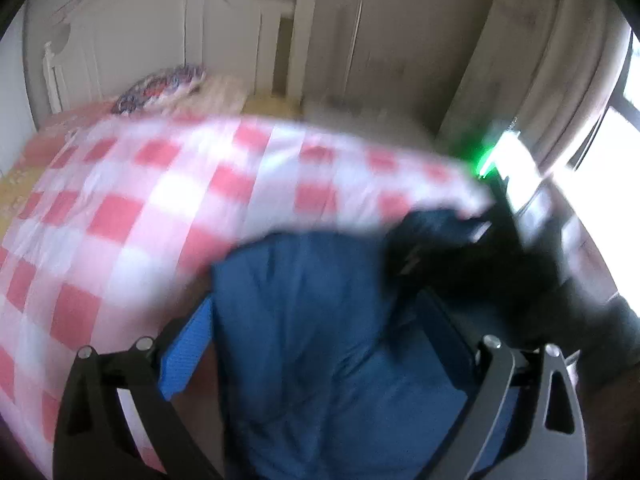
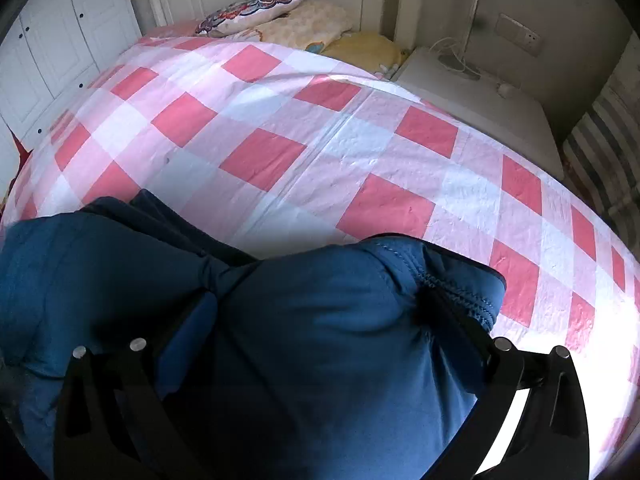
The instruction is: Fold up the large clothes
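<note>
Both my tongs, the left gripper (image 1: 320,360) and the right gripper (image 2: 320,344), pinch bunched folds of the blue garment (image 2: 312,320) at six o'clock over the checked bedspread (image 2: 280,140), mid-carry I judge, needing it spread flat next.

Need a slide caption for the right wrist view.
Right gripper holds bunched blue garment above the pink-checked bedsheet, pillows at the headboard.
</note>
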A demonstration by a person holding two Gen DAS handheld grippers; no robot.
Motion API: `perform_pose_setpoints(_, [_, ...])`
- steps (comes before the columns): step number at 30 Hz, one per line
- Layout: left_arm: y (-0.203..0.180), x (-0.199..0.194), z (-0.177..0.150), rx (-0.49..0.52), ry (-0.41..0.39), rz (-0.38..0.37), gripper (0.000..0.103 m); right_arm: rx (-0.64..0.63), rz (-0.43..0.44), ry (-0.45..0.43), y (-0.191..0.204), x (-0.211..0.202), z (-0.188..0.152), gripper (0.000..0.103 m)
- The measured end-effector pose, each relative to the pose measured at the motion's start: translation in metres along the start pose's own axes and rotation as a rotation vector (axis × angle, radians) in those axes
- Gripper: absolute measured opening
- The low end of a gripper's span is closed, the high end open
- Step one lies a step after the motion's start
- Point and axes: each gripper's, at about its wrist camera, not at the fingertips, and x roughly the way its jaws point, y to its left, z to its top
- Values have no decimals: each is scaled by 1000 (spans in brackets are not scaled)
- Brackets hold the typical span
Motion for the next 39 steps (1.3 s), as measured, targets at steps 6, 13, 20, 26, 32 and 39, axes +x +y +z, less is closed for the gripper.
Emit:
perform_pose_setpoints(6, [-5, 75, -10, 106, 177, 102, 101, 47, 32, -39, -7, -2, -1, 99])
perform_pose_setpoints(13, [16, 77, -18, 25, 159, 5, 101, 61, 70, -129, -12, -42, -19, 99])
perform_pose_setpoints(20, [16, 74, -23, 24, 133, 10, 101, -15, 140, -275, 10, -129, -97, 99])
perform_pose_setpoints(26, [16, 76, -21, 23, 128, 33, 101, 18, 214, -200, 20, -90, -131, 99])
perform_pose_setpoints(32, [4, 36, -14, 52, 70, 136, 95, 29, 185, -193, 22, -93, -134, 99])
perform_pose_setpoints(39, [-36, -11, -59, 204, 52, 222, 97, 67, 190, -212, 16, -93, -139, 99])
